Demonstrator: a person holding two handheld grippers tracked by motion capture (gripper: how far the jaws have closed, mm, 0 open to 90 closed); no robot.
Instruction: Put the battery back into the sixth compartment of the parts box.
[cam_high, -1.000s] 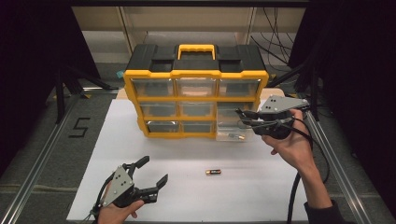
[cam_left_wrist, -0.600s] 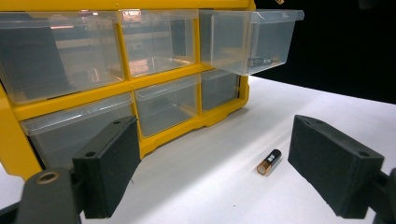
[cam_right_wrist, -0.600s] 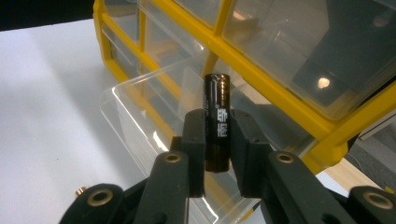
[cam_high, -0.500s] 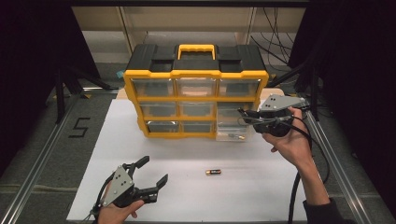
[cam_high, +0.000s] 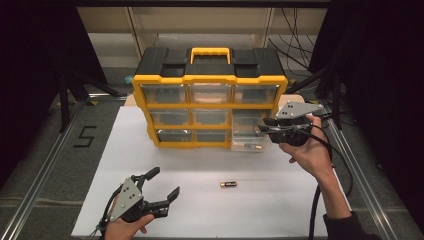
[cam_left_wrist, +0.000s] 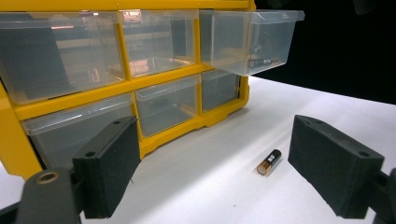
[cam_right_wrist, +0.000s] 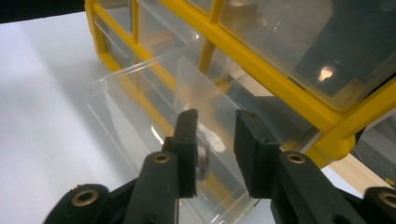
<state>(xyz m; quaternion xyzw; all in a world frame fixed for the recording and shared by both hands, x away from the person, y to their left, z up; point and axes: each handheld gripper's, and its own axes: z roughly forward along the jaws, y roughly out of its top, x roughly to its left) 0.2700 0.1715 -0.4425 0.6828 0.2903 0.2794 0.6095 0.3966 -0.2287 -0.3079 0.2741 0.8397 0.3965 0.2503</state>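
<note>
White board covers the table (cam_high: 150, 150), with dark floor and black curtains all round it.

Nearest the person, the left gripper (cam_high: 161, 191) rests low on the board with its jaws wide apart and nothing between them. Just ahead of it and to its right a battery (cam_high: 228, 184) lies loose on its side; in the left gripper view this battery (cam_left_wrist: 269, 162) sits just inside the right pad, apart from both.

Farther on, the right gripper (cam_high: 261, 128) is at the drawer (cam_high: 248, 142) pulled out of the bottom right of the cabinet (cam_high: 210, 100). Its jaws have just been opening: in the right gripper view they stand a little apart above the drawer (cam_right_wrist: 154, 112), with the clear front wall in the gap and no pad visibly pressing on it. I judge that the pull is finished and the grip is being let go. A second battery (cam_high: 252, 146) already lies in the drawer, below and just beyond that gripper.

The step in hand looks like stowing batteries. The next move would call for the right gripper to back clear of the drawer, and for one gripper to come down over the loose battery, close across its body and carry it to the open drawer.

Little stands in the way. The round battery may roll when touched, and the drawer's thin wall could catch a jaw. Beyond, the other drawers are shut, and the cabinet's handle (cam_high: 210, 51) lies flat on top.
</note>
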